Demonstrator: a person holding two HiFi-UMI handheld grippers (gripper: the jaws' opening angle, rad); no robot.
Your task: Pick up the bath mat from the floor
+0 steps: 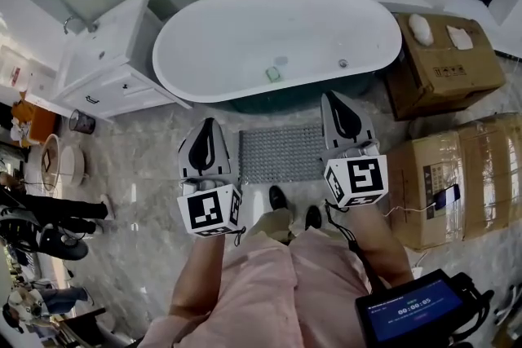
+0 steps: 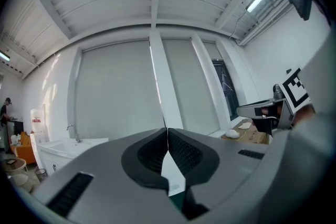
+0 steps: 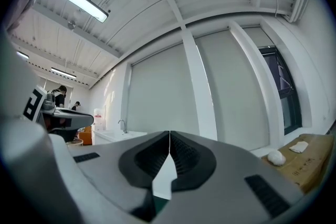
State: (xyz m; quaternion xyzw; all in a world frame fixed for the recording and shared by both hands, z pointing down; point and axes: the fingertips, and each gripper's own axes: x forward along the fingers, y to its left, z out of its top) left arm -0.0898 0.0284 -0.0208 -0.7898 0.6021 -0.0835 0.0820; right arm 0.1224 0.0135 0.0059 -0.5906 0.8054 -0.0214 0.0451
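Observation:
A grey textured bath mat (image 1: 282, 152) lies flat on the marble floor in front of the white bathtub (image 1: 277, 41) in the head view. My left gripper (image 1: 207, 132) is held level above the mat's left edge, jaws shut with nothing between them. Over the mat's right edge my right gripper (image 1: 339, 106) is likewise shut and holds nothing. In the left gripper view the closed left gripper (image 2: 167, 136) faces the white wall panels. The right gripper view shows the closed right gripper (image 3: 169, 139) facing the same wall. Neither gripper view shows the mat.
A white vanity with a sink (image 1: 104, 61) stands left of the tub. Cardboard boxes (image 1: 440, 65) are stacked at the right, one (image 1: 457, 175) close to my right arm. The person's shoes (image 1: 279, 197) stand at the mat's near edge. A handheld screen (image 1: 408, 311) hangs at lower right.

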